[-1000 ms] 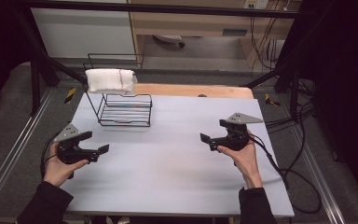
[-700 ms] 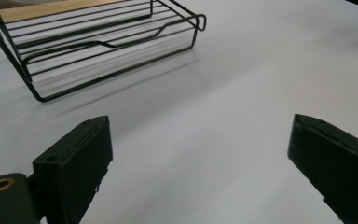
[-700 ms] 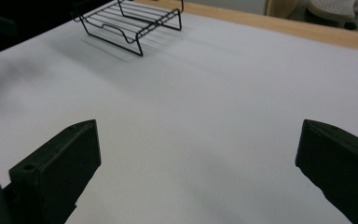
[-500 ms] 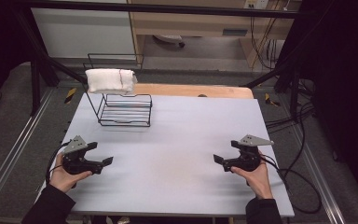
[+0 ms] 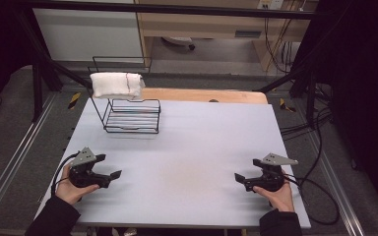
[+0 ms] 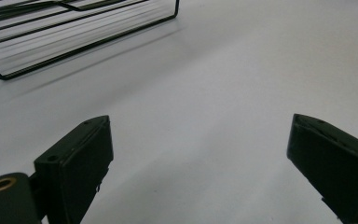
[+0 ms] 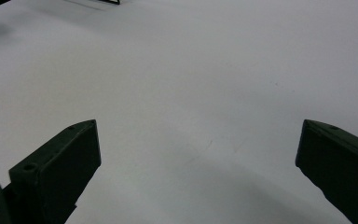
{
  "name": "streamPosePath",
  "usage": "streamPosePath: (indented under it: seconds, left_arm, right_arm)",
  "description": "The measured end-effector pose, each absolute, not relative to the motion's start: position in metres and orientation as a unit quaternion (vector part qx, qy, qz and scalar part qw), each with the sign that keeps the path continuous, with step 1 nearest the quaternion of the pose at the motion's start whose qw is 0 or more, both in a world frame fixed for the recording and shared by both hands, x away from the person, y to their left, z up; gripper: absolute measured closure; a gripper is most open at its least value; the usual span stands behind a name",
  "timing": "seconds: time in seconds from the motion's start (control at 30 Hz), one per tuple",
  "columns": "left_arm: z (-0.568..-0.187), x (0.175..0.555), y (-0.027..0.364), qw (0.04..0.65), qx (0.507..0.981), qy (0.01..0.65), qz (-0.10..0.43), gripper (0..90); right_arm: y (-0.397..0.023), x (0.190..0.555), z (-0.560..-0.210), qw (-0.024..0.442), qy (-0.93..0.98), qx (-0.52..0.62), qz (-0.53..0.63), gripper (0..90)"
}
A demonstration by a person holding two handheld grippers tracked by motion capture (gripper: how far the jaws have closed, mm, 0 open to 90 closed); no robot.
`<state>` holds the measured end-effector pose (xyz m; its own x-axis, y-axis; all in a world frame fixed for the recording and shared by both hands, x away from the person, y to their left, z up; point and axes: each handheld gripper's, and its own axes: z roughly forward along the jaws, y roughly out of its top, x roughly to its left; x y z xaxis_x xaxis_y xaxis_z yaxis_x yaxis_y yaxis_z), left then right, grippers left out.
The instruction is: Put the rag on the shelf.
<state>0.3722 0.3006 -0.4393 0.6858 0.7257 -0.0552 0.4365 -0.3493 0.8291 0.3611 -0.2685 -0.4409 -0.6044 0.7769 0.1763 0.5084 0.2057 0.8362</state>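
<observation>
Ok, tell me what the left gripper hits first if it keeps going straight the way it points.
Probably nothing. In its own view the left gripper looks along bare table, with the wire rack off to the upper left of its line. From above it points toward the right gripper, far across the table; depth is unclear.

A towel [image 5: 116,84] hangs over the wire rack [image 5: 132,116], which stands on the table [image 5: 216,132] at its far left.

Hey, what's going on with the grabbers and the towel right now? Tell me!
Left gripper open, empty, low at table's near left. Right gripper open, empty, near right. White towel draped over wire rack, far left, untouched. Nothing between.
</observation>
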Motion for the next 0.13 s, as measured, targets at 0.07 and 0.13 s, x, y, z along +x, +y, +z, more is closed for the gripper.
streamPosePath:
  seconds: [0.07,0.13]
  left_arm:
    - [-0.4393,0.3722,0.3007,0.442,0.804,0.361,0.164,7.1]
    - [-0.4391,0.3722,0.3003,0.442,0.804,0.361,0.165,7.1]
  right_arm:
    - [-0.2692,0.3610,-0.4405,0.145,0.760,0.422,0.473,0.6]
    - [-0.2691,0.3609,-0.4406,0.144,0.760,0.422,0.472,0.6]
